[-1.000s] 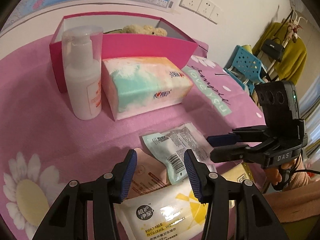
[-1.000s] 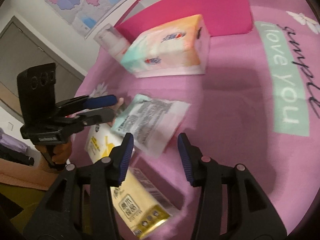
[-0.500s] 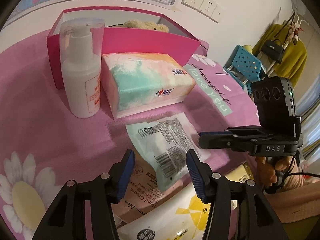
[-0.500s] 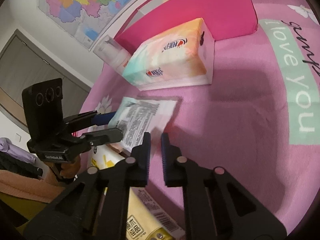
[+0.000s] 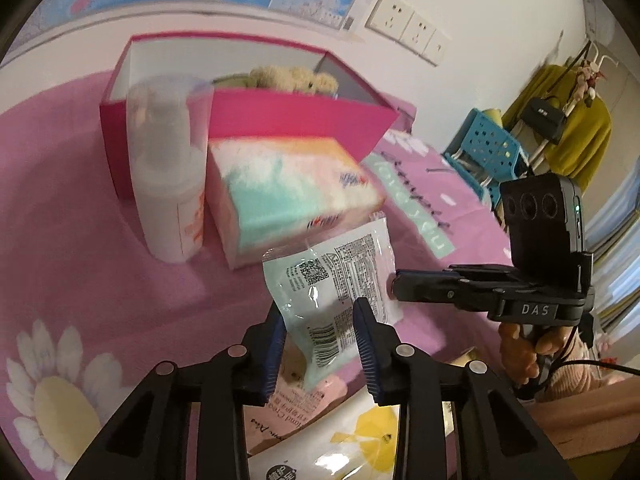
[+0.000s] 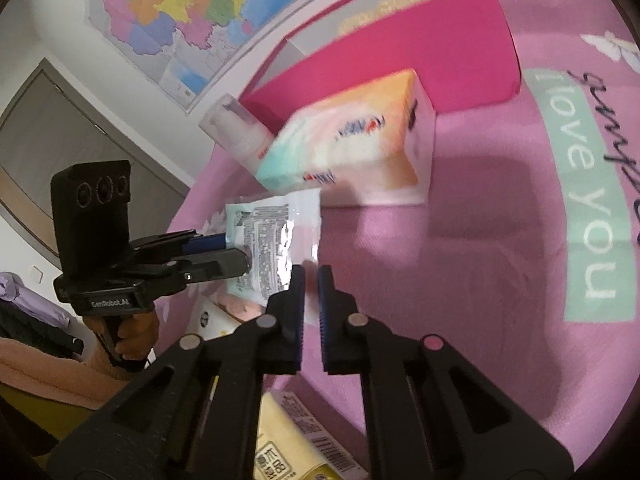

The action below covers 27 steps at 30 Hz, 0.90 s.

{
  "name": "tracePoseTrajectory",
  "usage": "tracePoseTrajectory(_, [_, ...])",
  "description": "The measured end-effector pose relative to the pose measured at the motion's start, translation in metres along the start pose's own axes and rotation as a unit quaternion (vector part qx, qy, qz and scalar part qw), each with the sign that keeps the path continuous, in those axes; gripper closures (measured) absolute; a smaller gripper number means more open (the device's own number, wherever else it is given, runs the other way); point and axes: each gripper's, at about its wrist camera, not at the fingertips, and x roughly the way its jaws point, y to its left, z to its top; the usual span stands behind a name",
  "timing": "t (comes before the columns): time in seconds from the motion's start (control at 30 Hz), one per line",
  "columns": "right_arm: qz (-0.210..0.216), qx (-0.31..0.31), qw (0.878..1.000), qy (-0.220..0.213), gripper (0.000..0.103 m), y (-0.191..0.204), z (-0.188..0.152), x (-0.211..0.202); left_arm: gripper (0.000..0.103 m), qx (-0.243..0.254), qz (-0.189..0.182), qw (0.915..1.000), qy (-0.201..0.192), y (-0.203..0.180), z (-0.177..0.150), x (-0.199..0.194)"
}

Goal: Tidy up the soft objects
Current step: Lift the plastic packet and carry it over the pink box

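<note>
Right tongs (image 6: 311, 280) pinching sachet (image 5: 340, 276) by its 3 o'clock edge, lifted off surface; left tongs (image 5: 318, 338) spread. Carry level toward box (image 5: 280, 120) at 12 o'clock, clearing tissue pack (image 5: 288, 196)

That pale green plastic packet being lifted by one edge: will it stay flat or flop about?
Probably flop. The pale green packet looks thin and is pinched only at one edge by the right gripper, so its free end hangs toward the left gripper. Its shiny film shows glare, so it may be slippery. It seems light, since an edge pinch carries it.
</note>
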Motion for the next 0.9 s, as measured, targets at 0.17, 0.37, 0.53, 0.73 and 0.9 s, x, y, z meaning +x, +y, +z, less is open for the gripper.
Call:
tracePoseTrajectory(0.17, [-0.002,-0.014,1.000,-0.021,0.096,0.007,0.013,-0.013,0.074,0.011,0.001,0.9999,-0.011,-0.004,0.015,-0.008])
tracePoseTrajectory(0.37, [-0.008,-0.027,0.999,-0.046,0.095,0.012,0.030,-0.027,0.074,0.020,0.001,0.9995,-0.024,-0.010,0.040,-0.013])
tracePoseTrajectory(0.53, [-0.012,-0.039,0.997,-0.064,0.095,0.014,0.046,-0.031,0.074,0.022,0.004,0.9991,-0.035,-0.012,0.061,-0.016])
tracePoseTrajectory(0.73, [-0.022,-0.047,0.995,-0.086,0.095,0.008,0.070,-0.037,0.074,0.031,0.015,0.9984,-0.045,-0.017,0.090,-0.011])
tracePoseTrajectory(0.9, [-0.033,-0.038,0.993,-0.103,0.095,-0.006,0.087,-0.042,0.074,0.038,0.022,0.9975,-0.057,-0.025,0.118,-0.002])
